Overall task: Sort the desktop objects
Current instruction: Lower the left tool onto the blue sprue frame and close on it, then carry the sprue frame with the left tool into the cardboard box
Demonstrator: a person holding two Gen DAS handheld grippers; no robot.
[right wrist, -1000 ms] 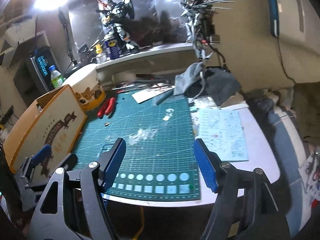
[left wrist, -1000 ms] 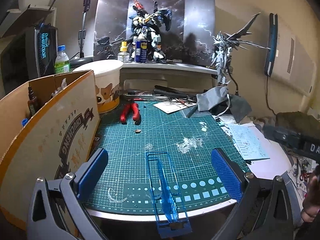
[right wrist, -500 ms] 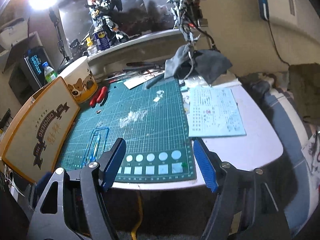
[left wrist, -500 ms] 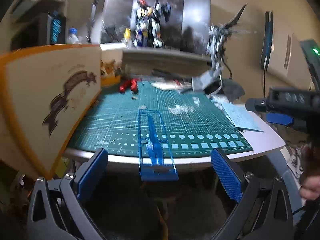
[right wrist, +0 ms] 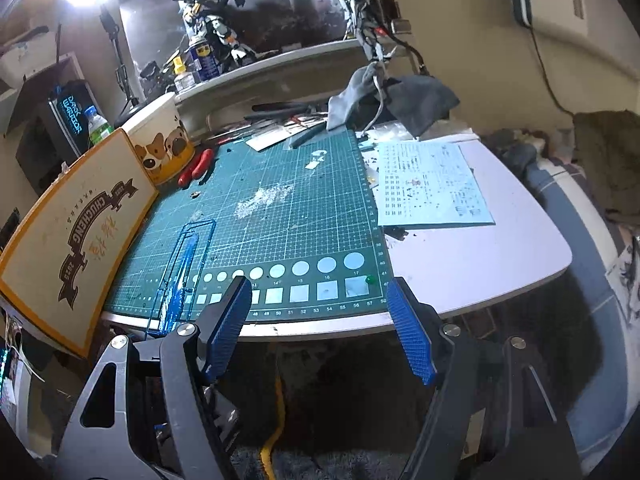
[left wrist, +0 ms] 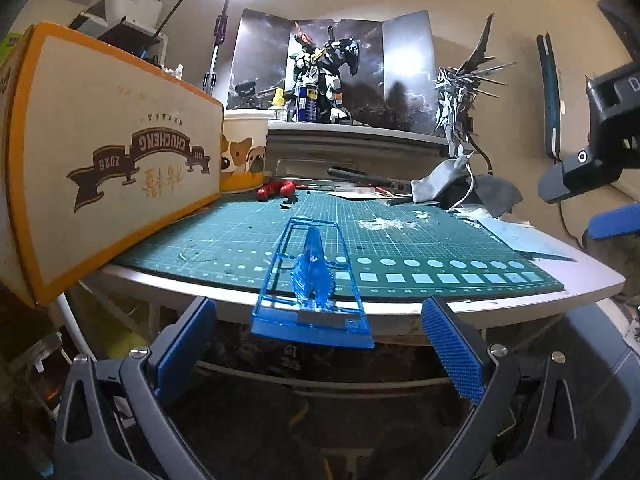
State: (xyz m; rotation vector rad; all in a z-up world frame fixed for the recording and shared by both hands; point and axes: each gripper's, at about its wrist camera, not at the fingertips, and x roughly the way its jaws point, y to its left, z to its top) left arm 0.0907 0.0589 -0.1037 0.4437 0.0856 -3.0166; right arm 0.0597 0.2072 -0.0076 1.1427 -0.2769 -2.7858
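So here's my desk right now. The thing I'm after is that blue plastic parts frame [left wrist: 310, 280], see-through blue, a long thin rectangle of skinny bars with a chunky pointed piece running up the middle and a solid tab at the near end. It's lying flat on the green cutting mat [left wrist: 400, 240], left of centre, and its near end sticks out past the near edge of the table [right wrist: 480, 264]. From my right side I see it [right wrist: 180, 268] just beside the big cardboard box [right wrist: 76, 224], which sits on the left end of the table.

My left tongs [left wrist: 318, 344] are released, jaws wide apart, down in front of the table edge, with the frame's near end between the blue pads but not touching either one. My right tongs [right wrist: 320, 328] are also spread and grasping nothing, hanging off the near edge further right.

Far left on the mat there are red-handled cutters [right wrist: 196, 166] next to a tub with dog faces [right wrist: 160, 148]. A pale blue printed sheet [right wrist: 428, 184] lies right of the mat.
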